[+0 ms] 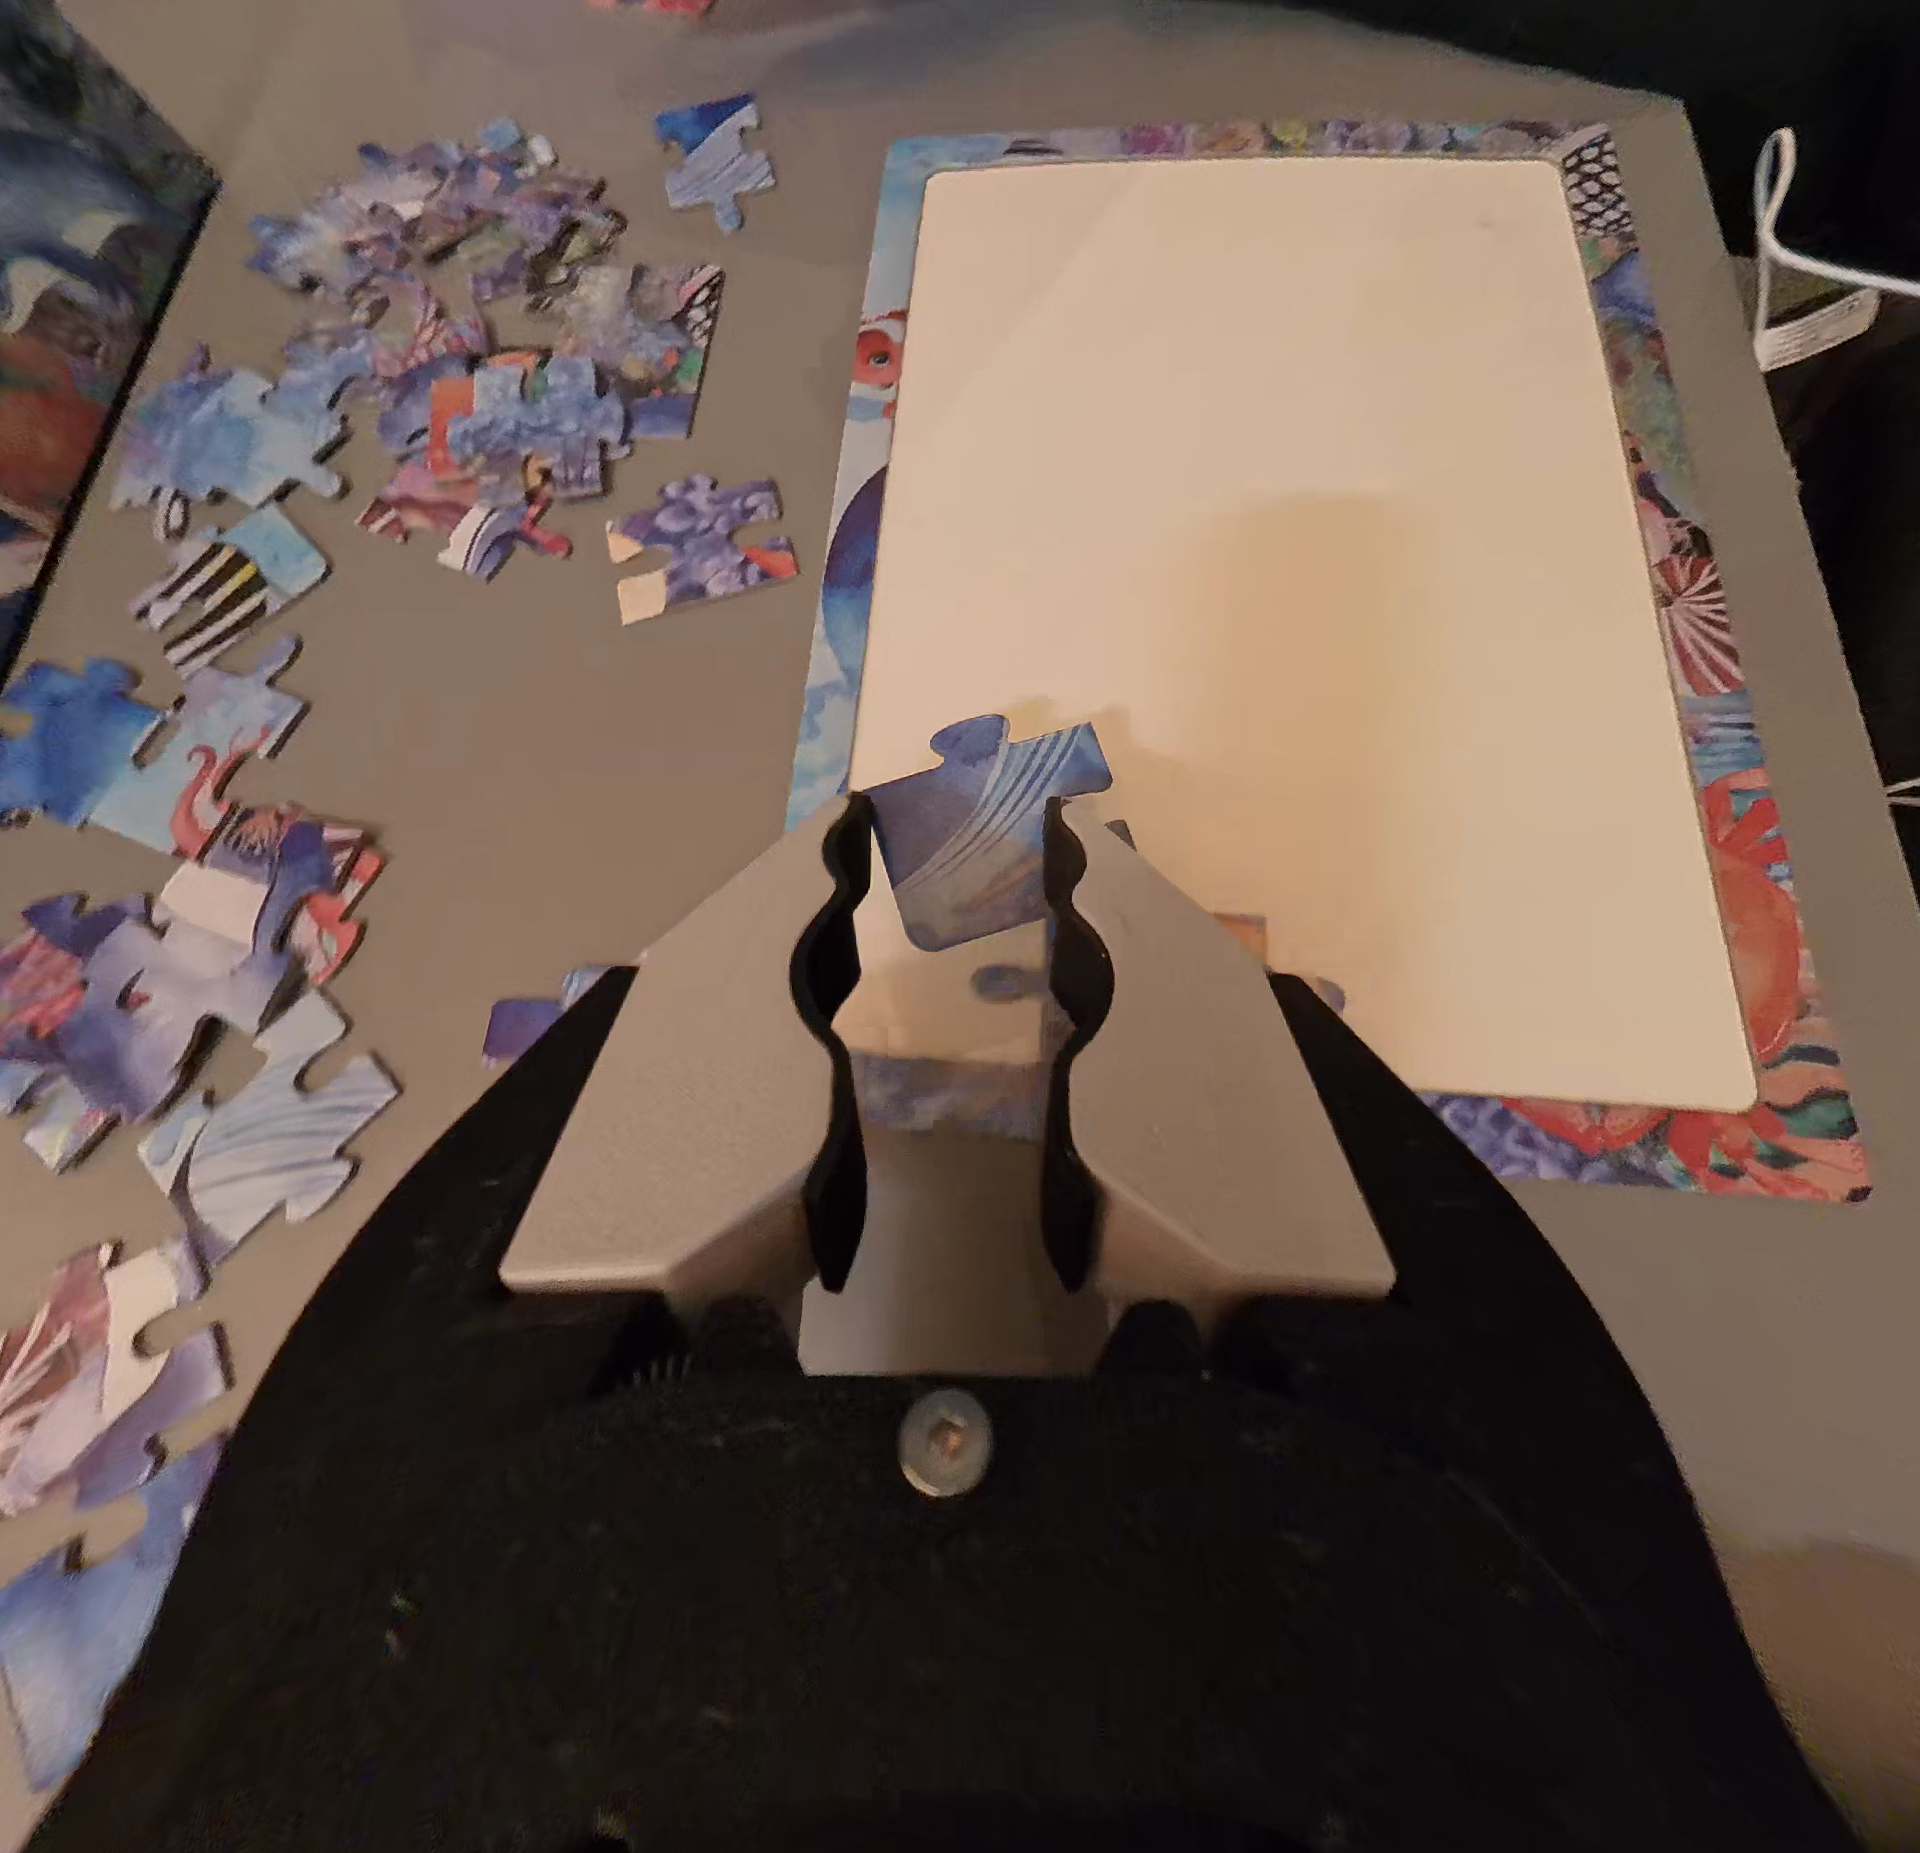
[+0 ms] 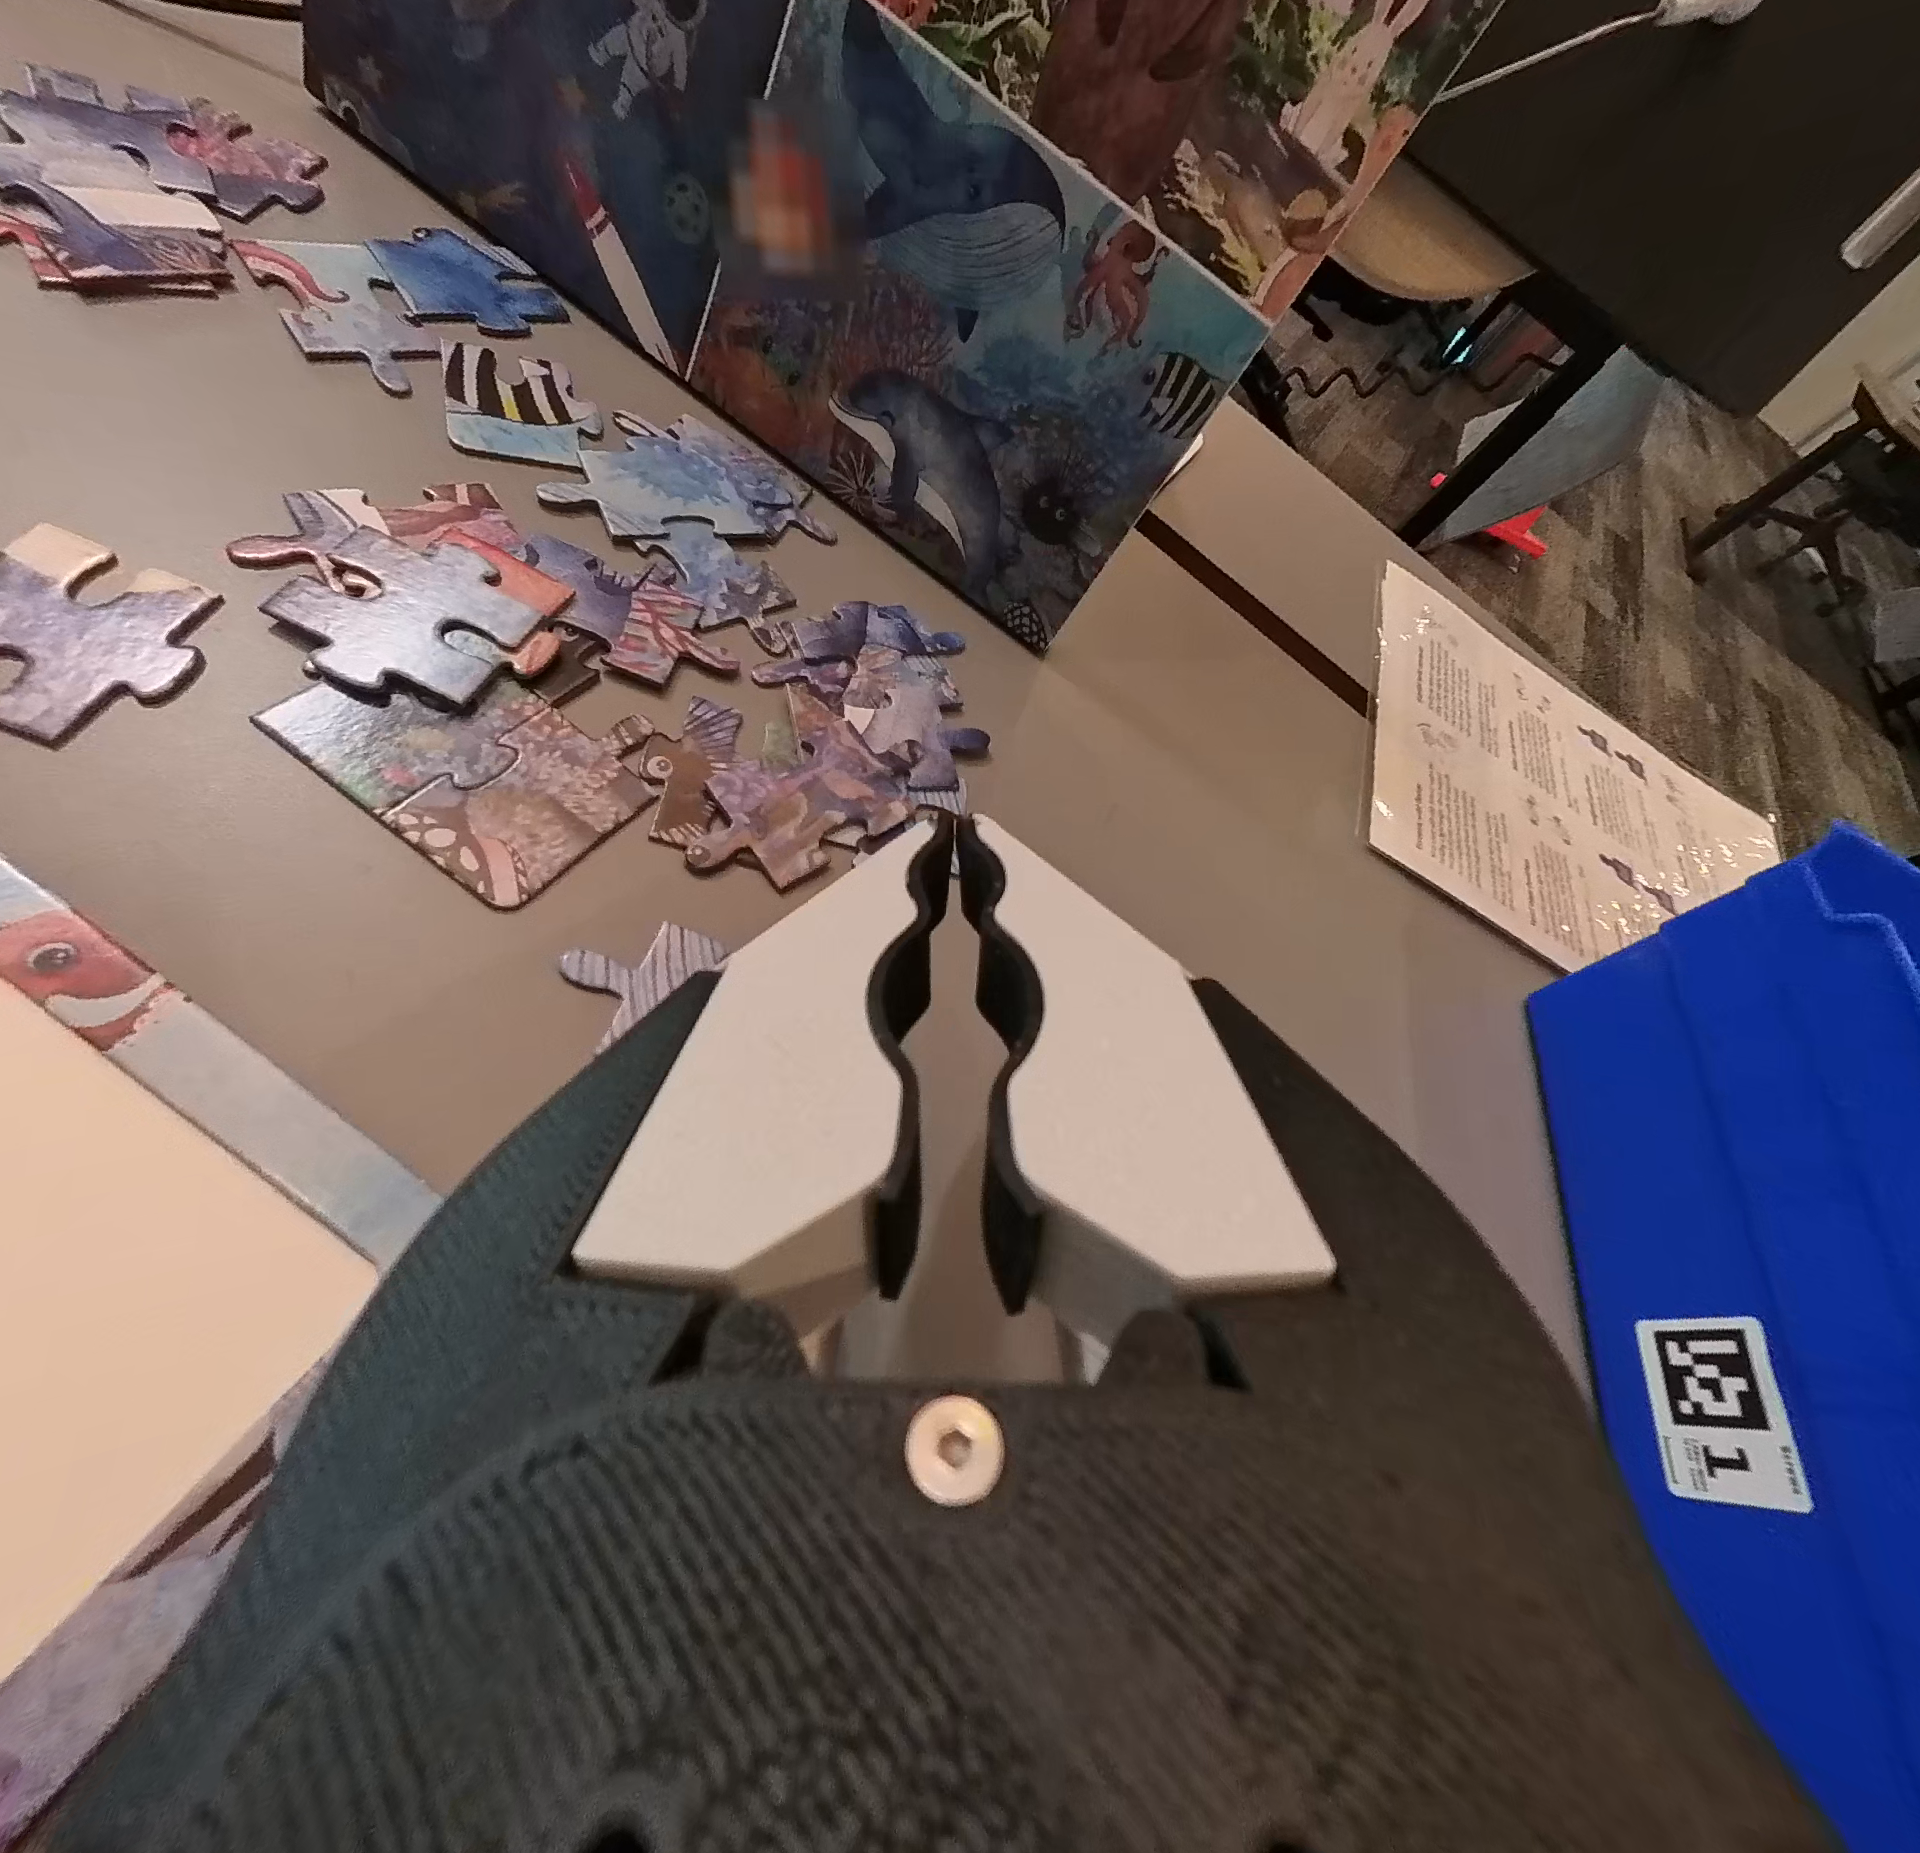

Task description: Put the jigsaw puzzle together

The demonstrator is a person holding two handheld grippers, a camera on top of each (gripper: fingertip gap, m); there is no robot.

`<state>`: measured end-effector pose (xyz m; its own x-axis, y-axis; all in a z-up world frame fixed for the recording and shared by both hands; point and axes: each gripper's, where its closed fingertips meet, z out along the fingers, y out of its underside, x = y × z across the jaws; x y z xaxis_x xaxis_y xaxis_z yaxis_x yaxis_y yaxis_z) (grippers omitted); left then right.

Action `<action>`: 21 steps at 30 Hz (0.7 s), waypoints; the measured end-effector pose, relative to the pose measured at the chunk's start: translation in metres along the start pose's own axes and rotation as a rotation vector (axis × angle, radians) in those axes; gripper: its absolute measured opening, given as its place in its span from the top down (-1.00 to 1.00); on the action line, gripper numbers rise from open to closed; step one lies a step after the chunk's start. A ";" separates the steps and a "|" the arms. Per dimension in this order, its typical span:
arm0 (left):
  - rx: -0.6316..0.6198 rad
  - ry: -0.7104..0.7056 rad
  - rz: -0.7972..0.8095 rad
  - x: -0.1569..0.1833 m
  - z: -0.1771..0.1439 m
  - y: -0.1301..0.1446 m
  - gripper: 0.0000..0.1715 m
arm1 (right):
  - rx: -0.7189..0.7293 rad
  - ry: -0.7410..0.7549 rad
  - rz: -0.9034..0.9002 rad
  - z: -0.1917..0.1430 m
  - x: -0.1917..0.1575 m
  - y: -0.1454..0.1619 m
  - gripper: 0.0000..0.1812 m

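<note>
The left gripper [image 1: 961, 816] is pinching a blue puzzle piece [image 1: 987, 837] in its jaws over the empty cream tray [image 1: 1351, 1138], while the right gripper [image 2: 956, 829], jaws pressed together, is hovering near loose pieces [image 2: 582, 681] waiting on the table [image 2: 260, 868]

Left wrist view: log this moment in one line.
left gripper: shut on blue piece | over frame tray | right gripper: shut, empty

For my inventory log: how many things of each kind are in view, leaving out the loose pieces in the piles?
Grippers: 2 (left gripper, right gripper)
Puzzle frame: 1
Puzzle piece held by the left gripper: 1
Picture box: 1
Laminated sheet: 1
Blue bin: 1
Total: 7
</note>
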<state>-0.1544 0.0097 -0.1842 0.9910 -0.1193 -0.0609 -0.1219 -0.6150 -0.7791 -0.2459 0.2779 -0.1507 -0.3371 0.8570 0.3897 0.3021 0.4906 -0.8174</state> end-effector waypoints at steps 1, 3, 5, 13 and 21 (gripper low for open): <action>0.005 0.013 0.018 0.005 0.004 -0.004 0.65 | 0.000 0.000 -0.001 0.000 0.000 0.000 1.00; -0.007 0.024 0.062 0.013 0.013 -0.010 0.64 | -0.001 -0.001 -0.004 0.000 -0.001 0.000 1.00; -0.020 0.033 0.090 0.020 0.021 -0.013 0.64 | -0.003 0.000 -0.008 0.001 -0.002 0.000 1.00; 0.040 -0.055 0.121 0.007 0.014 -0.024 0.64 | 0.268 -0.396 0.219 -0.024 -0.079 -0.070 0.72; 0.149 -0.194 0.223 -0.001 0.005 -0.049 0.64 | 0.256 -0.950 0.436 -0.050 -0.198 -0.110 0.48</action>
<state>-0.1490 0.0438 -0.1484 0.9347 -0.0784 -0.3467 -0.3415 -0.4684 -0.8148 -0.1678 0.0623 -0.1167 -0.8337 0.4225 -0.3557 0.4050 0.0300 -0.9138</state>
